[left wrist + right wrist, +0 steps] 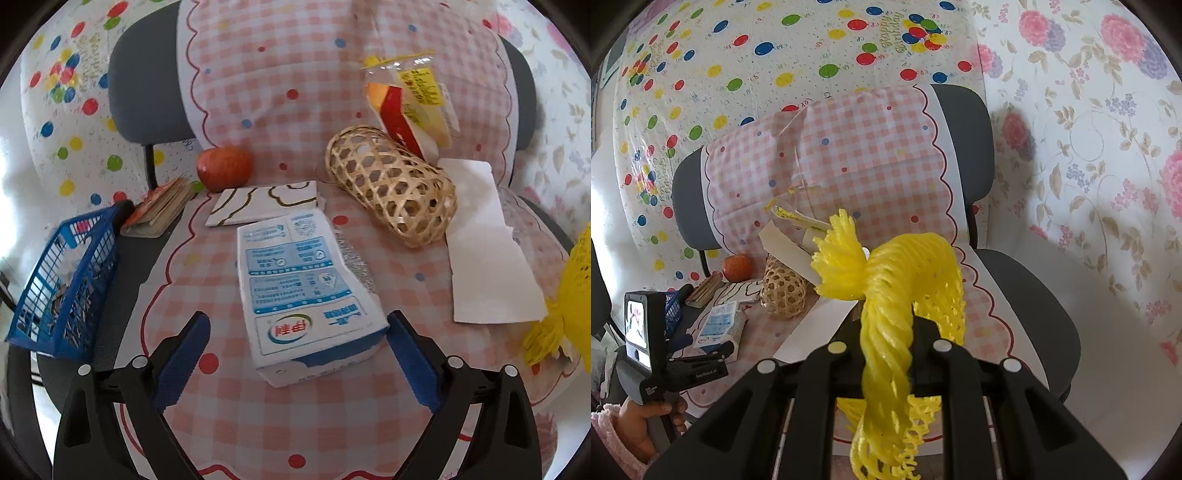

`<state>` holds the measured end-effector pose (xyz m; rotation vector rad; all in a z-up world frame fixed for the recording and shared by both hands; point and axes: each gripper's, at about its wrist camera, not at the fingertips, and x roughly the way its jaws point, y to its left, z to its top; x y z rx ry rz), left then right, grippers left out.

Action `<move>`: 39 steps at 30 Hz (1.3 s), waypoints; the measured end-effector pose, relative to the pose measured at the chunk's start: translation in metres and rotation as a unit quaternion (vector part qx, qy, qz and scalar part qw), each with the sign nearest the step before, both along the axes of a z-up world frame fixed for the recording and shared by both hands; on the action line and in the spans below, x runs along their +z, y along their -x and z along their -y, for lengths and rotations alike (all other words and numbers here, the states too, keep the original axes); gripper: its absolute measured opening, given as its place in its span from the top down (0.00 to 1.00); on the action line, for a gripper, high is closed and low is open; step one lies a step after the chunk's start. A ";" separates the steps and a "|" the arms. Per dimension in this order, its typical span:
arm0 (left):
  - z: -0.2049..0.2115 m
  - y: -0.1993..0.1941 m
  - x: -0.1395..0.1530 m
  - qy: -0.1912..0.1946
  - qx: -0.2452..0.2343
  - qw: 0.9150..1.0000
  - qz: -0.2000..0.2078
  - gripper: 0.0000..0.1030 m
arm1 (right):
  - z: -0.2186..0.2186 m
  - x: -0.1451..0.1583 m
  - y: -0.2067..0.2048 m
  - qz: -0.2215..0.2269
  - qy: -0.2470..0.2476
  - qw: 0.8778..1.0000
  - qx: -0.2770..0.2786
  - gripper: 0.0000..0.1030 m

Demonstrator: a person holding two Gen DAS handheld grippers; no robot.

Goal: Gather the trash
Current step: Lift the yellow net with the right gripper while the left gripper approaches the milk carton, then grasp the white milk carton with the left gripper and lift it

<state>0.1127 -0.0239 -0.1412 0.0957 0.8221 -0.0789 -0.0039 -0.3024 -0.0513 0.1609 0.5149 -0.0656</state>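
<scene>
A flattened white and blue milk carton (295, 280) lies on the pink checked cloth (258, 406) that covers a chair seat. My left gripper (299, 317) is open and straddles the carton's near end. Its right pad (410, 362) is close to the carton's corner, and its left pad (184, 362) stands clear of the carton. My right gripper (888, 325) is shut on a twisted yellow foam net (886, 295), which hangs over and below the jaws. A blue plastic basket (62, 280) with some scraps inside stands at the seat's left edge.
Behind the carton lie a cloud-patterned card (266, 201), a red apple (225, 168), a small book (159, 210) and a wicker basket (391, 192) on its side. A snack wrapper (410, 103) leans on the chair back, and a white paper (487, 251) lies at the right.
</scene>
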 end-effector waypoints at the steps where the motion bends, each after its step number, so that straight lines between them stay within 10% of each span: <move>1: 0.002 0.002 0.001 -0.003 -0.002 1.000 0.004 0.12 | 0.000 0.000 0.001 0.000 0.001 1.000 -0.002 0.88; 3: 0.003 0.005 0.004 -0.003 -0.005 1.000 0.014 0.31 | 0.001 0.001 0.003 0.000 0.001 1.000 -0.004 0.88; 20: -0.006 0.051 0.070 0.067 -0.088 0.991 0.074 0.32 | 0.026 0.042 0.033 0.034 -0.022 0.999 -0.018 0.88; 29: 0.051 0.122 0.099 0.109 -0.233 0.960 0.113 0.32 | 0.026 0.038 0.094 0.020 0.005 0.998 -0.061 0.88; 39: 0.133 0.188 0.057 0.138 -0.374 0.913 0.082 0.31 | 0.033 -0.017 0.181 -0.037 0.026 0.989 -0.141 0.84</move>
